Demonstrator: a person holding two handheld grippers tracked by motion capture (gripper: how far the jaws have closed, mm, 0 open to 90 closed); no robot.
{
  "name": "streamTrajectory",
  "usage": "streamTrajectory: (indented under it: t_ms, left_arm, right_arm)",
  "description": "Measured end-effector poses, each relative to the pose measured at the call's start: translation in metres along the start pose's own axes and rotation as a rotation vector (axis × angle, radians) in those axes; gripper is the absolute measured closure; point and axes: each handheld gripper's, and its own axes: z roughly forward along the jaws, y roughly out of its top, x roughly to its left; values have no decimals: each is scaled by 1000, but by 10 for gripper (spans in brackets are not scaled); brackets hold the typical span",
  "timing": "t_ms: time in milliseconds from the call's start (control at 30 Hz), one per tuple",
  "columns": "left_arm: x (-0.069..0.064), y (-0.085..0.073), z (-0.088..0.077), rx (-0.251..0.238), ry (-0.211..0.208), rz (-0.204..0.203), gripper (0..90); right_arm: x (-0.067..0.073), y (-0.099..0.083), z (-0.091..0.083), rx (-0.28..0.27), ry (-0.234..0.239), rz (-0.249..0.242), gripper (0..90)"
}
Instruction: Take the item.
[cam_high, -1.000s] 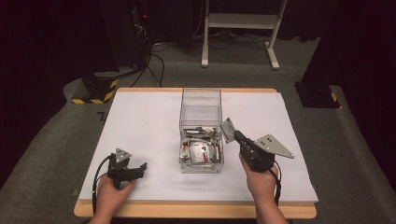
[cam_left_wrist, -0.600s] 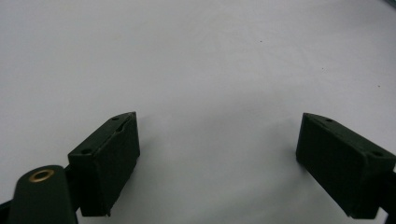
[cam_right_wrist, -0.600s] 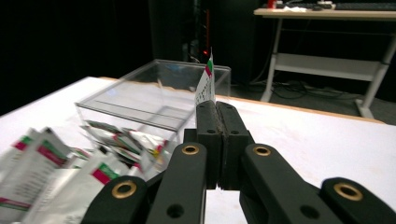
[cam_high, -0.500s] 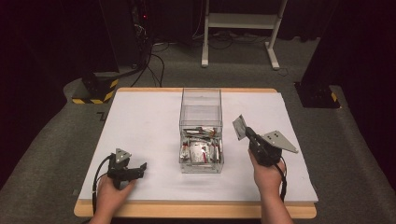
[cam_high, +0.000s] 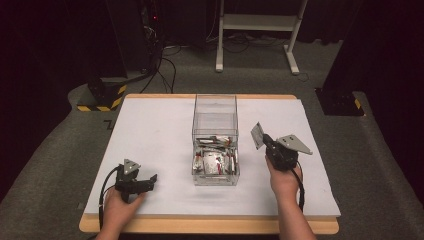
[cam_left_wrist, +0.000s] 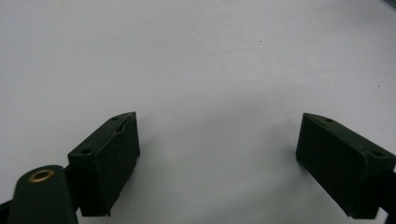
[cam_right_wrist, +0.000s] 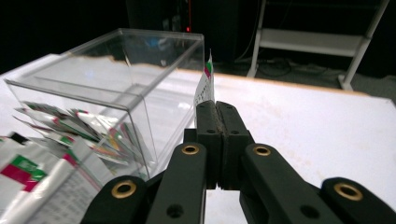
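A clear plastic box (cam_high: 215, 140) stands in the middle of the white table (cam_high: 150, 130) and holds several flat packets (cam_high: 214, 162) printed red, green and white. My right gripper (cam_high: 261, 137) hovers just right of the box, shut on one such packet (cam_high: 257, 135); in the right gripper view the packet (cam_right_wrist: 206, 84) sticks up edge-on from the closed jaws, with the box (cam_right_wrist: 116, 88) close on the left. My left gripper (cam_high: 150, 179) rests low at the front left of the table, open, and its fingers (cam_left_wrist: 109, 161) have only bare white surface between them.
Beyond the table's far edge, dark equipment and cables (cam_high: 150, 55) stand on the grey floor. A white metal stand (cam_high: 260, 30) is behind them. Yellow-black striped blocks (cam_high: 105, 95) sit at the far left corner and a dark base (cam_high: 340, 102) at the far right.
My right gripper has carried the packet from over the box's right edge out to the right and slightly down. The left gripper has stayed put.
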Motion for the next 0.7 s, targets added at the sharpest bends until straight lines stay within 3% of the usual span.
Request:
streamTrajectory:
  t_ms: [200,433,700]
  left_arm:
    - [0,0,0,0,0,1,137]
    - [0,0,0,0,1,1,137]
    - [0,0,0,0,1,3,137]
  right_arm:
    - [-4,-8,18,60,-9,1,899]
    - [-14,-21,34,128,-30,43,897]
    - [-28,-31,39,176,-79,69,855]
